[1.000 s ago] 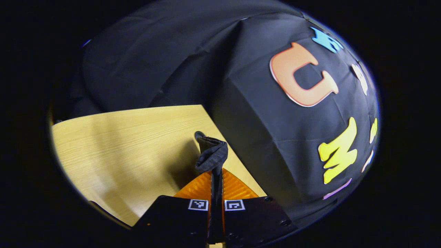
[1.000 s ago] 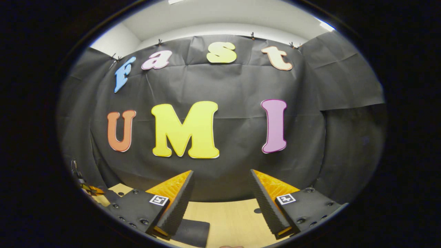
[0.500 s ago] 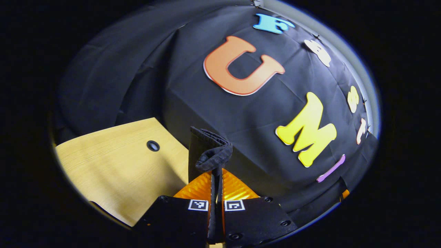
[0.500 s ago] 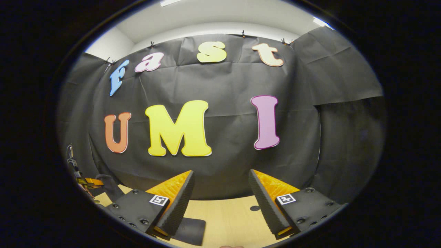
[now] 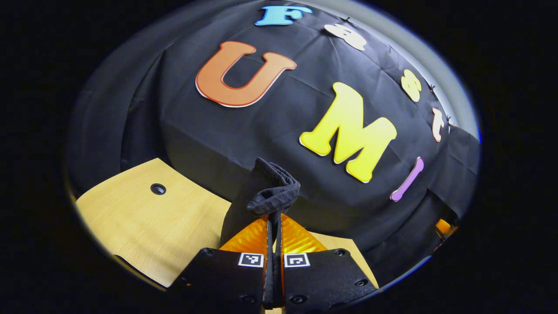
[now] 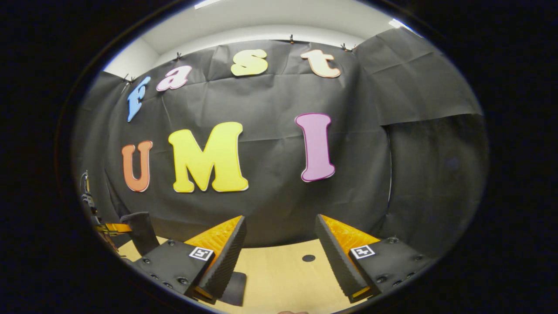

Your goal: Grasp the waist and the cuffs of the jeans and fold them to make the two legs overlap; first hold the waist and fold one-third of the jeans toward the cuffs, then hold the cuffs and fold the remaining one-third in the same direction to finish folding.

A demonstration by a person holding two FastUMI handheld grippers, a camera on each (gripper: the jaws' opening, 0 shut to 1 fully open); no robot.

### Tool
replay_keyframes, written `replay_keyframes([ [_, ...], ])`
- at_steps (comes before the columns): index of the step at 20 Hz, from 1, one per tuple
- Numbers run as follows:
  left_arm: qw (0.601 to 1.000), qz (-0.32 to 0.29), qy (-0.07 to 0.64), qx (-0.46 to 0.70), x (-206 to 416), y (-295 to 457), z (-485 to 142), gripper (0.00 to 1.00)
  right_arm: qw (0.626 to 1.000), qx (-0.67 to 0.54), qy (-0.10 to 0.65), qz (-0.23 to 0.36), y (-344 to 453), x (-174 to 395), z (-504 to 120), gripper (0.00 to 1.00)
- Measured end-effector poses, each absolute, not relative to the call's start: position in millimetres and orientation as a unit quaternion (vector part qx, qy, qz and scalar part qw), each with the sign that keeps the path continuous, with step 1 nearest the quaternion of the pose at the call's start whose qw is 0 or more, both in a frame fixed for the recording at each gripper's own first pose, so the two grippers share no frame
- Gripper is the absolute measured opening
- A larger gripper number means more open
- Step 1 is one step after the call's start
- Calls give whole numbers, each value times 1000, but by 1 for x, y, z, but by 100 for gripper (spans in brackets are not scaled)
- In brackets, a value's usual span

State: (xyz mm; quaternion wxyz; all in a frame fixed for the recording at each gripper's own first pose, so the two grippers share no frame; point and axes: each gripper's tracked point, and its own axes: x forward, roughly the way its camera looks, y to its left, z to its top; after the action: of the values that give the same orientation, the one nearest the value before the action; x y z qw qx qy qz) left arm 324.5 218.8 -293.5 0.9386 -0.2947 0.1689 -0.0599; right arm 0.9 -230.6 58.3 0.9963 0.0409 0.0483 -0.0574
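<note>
Left gripper view has the left gripper [image 5: 273, 218] pinched tight on a bunched edge of the dark jeans [image 5: 272, 194], which hang lifted above the pale wooden desk [image 5: 144, 222]; whether that edge is waist or cuff I cannot tell. In the right gripper view, the right gripper [image 6: 279, 248] has its fingers spread wide with nothing between them. Dark denim shows low and to the left of those fingers, one piece raised at the far left and one down on the desk. I judge the right hand must reach left and down to take its share.
</note>
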Motion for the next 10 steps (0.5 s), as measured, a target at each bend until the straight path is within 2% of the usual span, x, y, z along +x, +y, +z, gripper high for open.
replay_keyframes([
  [1, 941, -67, 169, -285, 322, 210, -292, 3, 996, 43, 50, -61, -234, 0, 57, 98],
  [10, 957, -158, 201, -135, 306, 112, -324, 3, 995, 40, 56, -68, -239, -10, 50, 98],
])
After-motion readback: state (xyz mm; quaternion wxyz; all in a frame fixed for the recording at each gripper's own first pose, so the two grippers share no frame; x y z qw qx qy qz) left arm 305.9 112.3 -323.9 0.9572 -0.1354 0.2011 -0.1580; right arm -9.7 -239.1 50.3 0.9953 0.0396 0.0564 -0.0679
